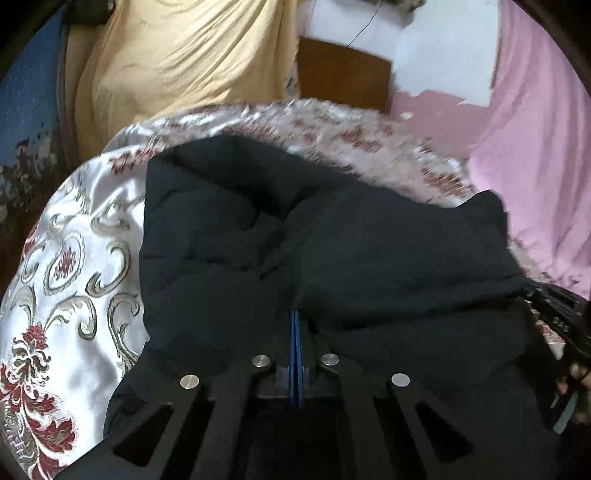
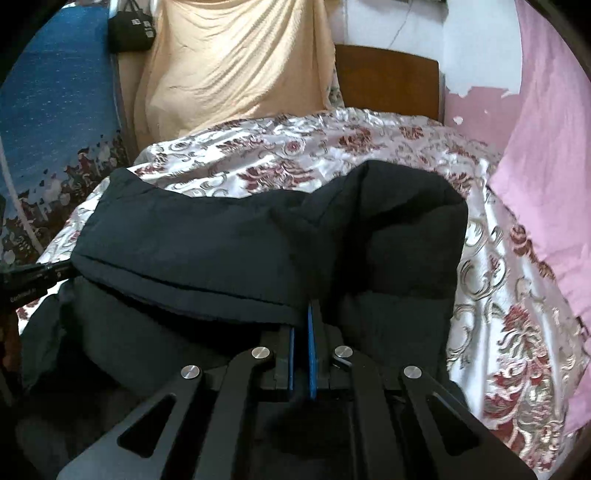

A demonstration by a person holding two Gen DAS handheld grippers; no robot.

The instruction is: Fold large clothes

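Note:
A large black padded garment [image 1: 332, 240] lies bunched on a bed with a white, red-flowered cover [image 1: 66, 266]. My left gripper [image 1: 295, 314] is shut on a fold of the garment near its front edge; the blue pads are pressed together and the tips are buried in cloth. In the right wrist view the same black garment [image 2: 221, 236] is folded over itself. My right gripper [image 2: 304, 310] is shut on its hem, with cloth between the blue pads. The right gripper also shows at the right edge of the left wrist view [image 1: 554, 317].
A wooden headboard [image 2: 388, 81] stands at the far end of the bed. A beige cloth [image 2: 236, 66] hangs at the back left, a pink cloth [image 2: 546, 147] at the right, a blue patterned cloth [image 2: 55, 110] at the left. A black bag [image 2: 131, 33] hangs top left.

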